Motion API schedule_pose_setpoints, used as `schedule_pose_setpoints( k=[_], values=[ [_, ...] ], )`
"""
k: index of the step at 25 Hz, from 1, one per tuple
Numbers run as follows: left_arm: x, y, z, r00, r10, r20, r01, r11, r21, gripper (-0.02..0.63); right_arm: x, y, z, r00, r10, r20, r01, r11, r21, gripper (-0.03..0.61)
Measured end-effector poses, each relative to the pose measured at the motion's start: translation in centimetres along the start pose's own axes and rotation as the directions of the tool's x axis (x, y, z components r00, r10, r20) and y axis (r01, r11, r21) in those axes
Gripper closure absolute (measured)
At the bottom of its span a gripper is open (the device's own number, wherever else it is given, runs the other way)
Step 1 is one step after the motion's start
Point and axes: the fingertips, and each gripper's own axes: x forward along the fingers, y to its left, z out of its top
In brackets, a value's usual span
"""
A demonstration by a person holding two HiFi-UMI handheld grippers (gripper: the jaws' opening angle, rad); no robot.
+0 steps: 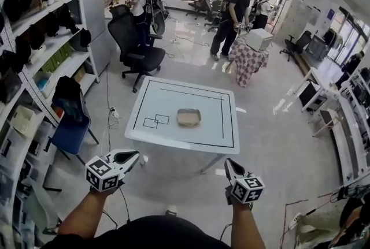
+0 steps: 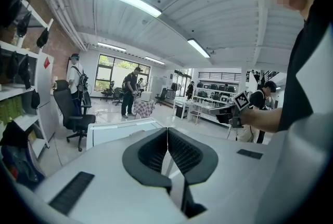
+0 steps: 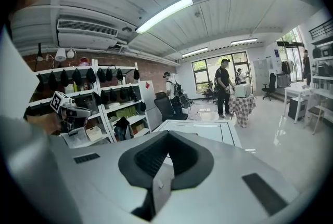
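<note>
Left gripper (image 1: 133, 156), right gripper (image 1: 229, 163) held low, just short of table (image 1: 173, 142) near edge. Both jaws pressed together, nothing between. Tray (image 1: 188, 117) at table middle, well apart from both grippers. Black chair (image 1: 139, 51) beyond far left corner. Blue chair (image 1: 70, 132) and shelves (image 1: 40, 63) crowd left side. Bare floor right of table, and between grippers and near edge.

1. A white square desk (image 1: 173, 138) stood on the pale, glossy floor (image 1: 272, 144).
2. A black rectangle outline (image 1: 223, 118) was drawn on the desk top, running close to its edges.
3. Two small overlapping black squares (image 1: 155, 121) were marked near the desk's left edge.
4. One shallow tan tray (image 1: 189, 117) lay flat near the middle of the desk, to the right of the squares and apart from them.
</note>
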Motion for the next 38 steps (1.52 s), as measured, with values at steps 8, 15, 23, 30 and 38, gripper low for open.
schedule_pose_setpoints(
  k=[8, 15, 23, 30, 38],
  values=[
    [4.9, 1.1, 1.0, 0.999, 0.03, -0.031, -0.031, 0.999, -0.024, 0.592, 4.0, -4.4, 1.7, 0.998, 0.059, -0.007, -0.058, 0.997, 0.046, 0.565],
    [7.6, 1.6, 1.6, 0.998, 0.049, -0.05, -0.051, 0.998, -0.035, 0.592, 6.4, -6.4, 2.6, 0.993, 0.114, -0.012, -0.113, 0.992, 0.059, 0.565],
    [8.9, 2.2, 2.1, 0.997, 0.058, -0.045, -0.06, 0.997, -0.049, 0.592, 7.9, -7.4, 2.8, 0.989, 0.148, -0.022, -0.146, 0.988, 0.051, 0.565],
    [9.5, 2.6, 2.6, 0.997, 0.059, -0.05, -0.062, 0.996, -0.06, 0.592, 9.2, -7.7, 2.4, 0.985, 0.166, -0.045, -0.163, 0.984, 0.068, 0.565],
    [11.0, 6.6, 2.6, 0.998, 0.043, -0.037, -0.046, 0.996, -0.08, 0.592, 12.5, -7.0, 2.7, 0.986, 0.154, -0.062, -0.151, 0.987, 0.055, 0.565]
  ],
)
